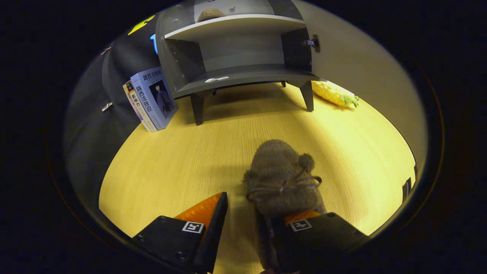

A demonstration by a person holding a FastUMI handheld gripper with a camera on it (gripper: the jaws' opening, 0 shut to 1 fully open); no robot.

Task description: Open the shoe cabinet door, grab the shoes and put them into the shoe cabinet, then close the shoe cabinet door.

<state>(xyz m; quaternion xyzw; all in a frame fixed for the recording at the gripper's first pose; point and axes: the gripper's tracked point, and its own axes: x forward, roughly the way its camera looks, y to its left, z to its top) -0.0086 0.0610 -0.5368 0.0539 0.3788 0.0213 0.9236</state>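
Gripper view: the tool point(243, 217), fingers spread and unclenched, straddles the brown fuzzy slipper point(283, 179) on the wooden counter point(171, 163), ready to grasp it for the far open grey cabinet point(236, 49)

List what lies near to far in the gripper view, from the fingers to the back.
Gripper, fingers apart with the brown fuzzy shoe by the right one → bare wooden floor → open shoe cabinet → second shoe on its upper shelf.

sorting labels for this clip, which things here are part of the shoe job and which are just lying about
Job: slipper between the gripper fingers, second slipper on the cabinet shelf, open door.
Lying about: books, pineapple toy.
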